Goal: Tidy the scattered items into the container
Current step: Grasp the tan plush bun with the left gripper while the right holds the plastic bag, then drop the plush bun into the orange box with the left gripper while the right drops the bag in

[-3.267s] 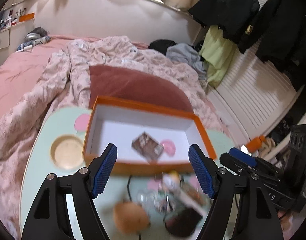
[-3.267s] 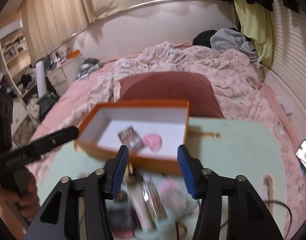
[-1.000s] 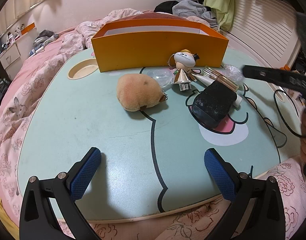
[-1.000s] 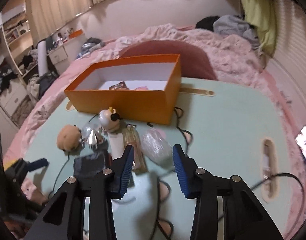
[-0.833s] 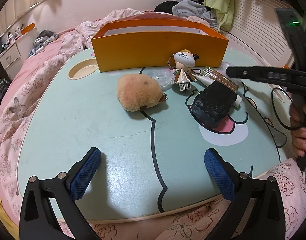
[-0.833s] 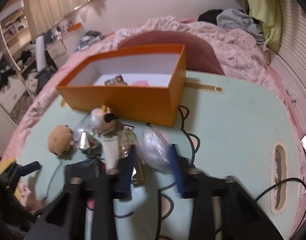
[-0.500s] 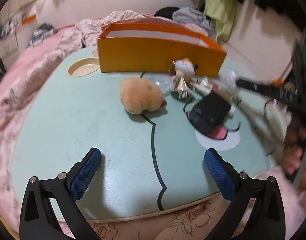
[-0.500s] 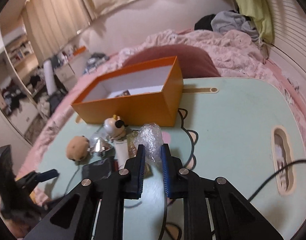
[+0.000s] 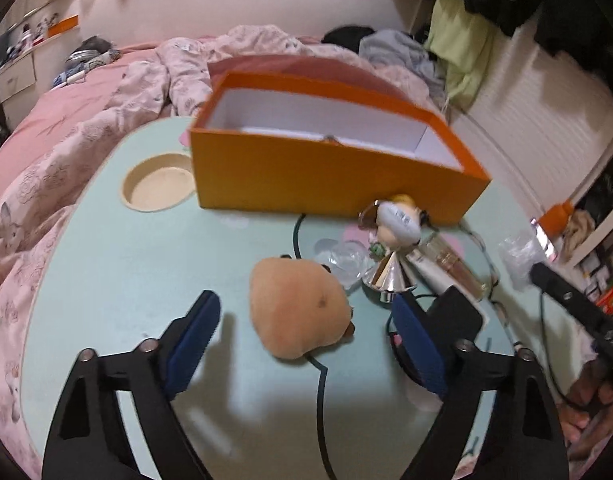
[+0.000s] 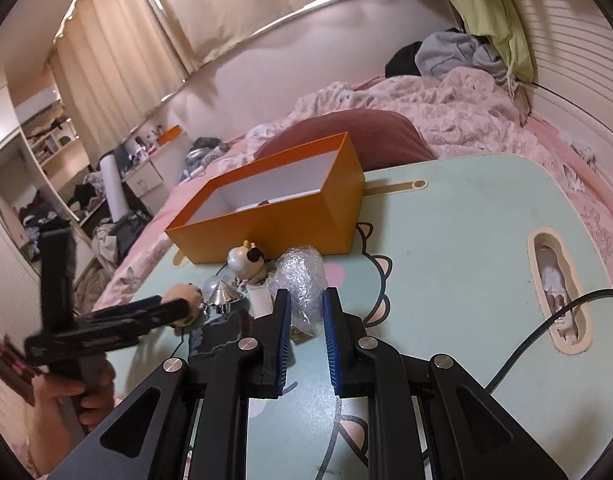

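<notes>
the left gripper (image 9: 304, 328) hangs over the mint worktop (image 9: 146, 272) with its jaws closing; the tan plush toy (image 9: 300, 308) lies between them, nearer the right finger, and neither pad touches it yet. a dark, blurred black item (image 9: 452, 314) lies on the worktop right behind the right finger. ahead of these jaws and a little to the right sit a clear plastic piece (image 9: 346, 258), a shiny silver cone (image 9: 388, 278), a small white figurine (image 9: 398, 222) and a pale tube (image 9: 446, 266), all close together. beyond them stands the orange box (image 9: 330, 178), open at the top, white inside; from this angle its contents are hardly visible. left of the box a round cup recess (image 9: 158, 188) is sunk in the worktop.

the right gripper (image 10: 304, 322) has its jaws nearly together, pinching a crumpled clear bubble-wrap bag (image 10: 302, 280), which rises ahead of the fingertips. left of these jaws the figurine (image 10: 246, 260) and the cone (image 10: 222, 294) sit in front of the box (image 10: 274, 216). right of the jaws is bare worktop with a long slot (image 10: 558, 288) and a black cable (image 10: 546, 328).
</notes>
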Motion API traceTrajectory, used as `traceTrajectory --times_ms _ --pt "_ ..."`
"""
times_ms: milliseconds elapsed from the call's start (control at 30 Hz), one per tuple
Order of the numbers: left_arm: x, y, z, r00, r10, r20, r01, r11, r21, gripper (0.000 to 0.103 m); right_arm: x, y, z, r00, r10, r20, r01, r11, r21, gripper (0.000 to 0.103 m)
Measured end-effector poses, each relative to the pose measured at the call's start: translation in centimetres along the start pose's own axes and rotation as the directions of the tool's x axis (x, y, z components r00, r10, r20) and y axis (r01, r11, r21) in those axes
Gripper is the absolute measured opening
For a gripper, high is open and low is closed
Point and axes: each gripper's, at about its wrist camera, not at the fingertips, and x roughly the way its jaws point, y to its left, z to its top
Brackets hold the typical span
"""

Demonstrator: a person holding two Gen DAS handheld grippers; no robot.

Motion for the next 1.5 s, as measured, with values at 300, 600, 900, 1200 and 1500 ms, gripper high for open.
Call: traceTrajectory --times_ms 300,600,900,1200,1500 --pt "-0.8 1.2 -0.4 0.999 -0.001 0.041 0.002 1.000 -0.021 0.050 0.0 0.2 0.0 1.000 -0.006 0.007 0.006 1.000 -0.019 0.016" --pt "-3.9 1.7 2.3 0.993 -0.027 0.119 0.030 0.999 -0.022 0.050 0.0 1.5 1.5 1.000 0.005 0.020 -0.003 0.998 -0.063 0.016" --pt "-3.6 -0.2 9.2 0.988 -0.033 0.151 0.027 0.999 0.042 0.050 3.5 4.8 7.4 0.999 -0.054 0.007 0.054 0.987 -0.150 0.016" --pt "0.7 -0.6 13.1 0.994 0.035 0.107 -0.040 0.999 0.037 0.051 10.3 6.1 10.8 0.972 -0.233 -0.012 0.225 0.951 -0.210 0.018" --pt "0.4 0.8 11.3 0.993 0.055 0.105 -0.053 0.998 -0.021 0.076 7.6 6.0 9.4 0.966 -0.250 0.061 0.257 0.943 -0.211 0.055"
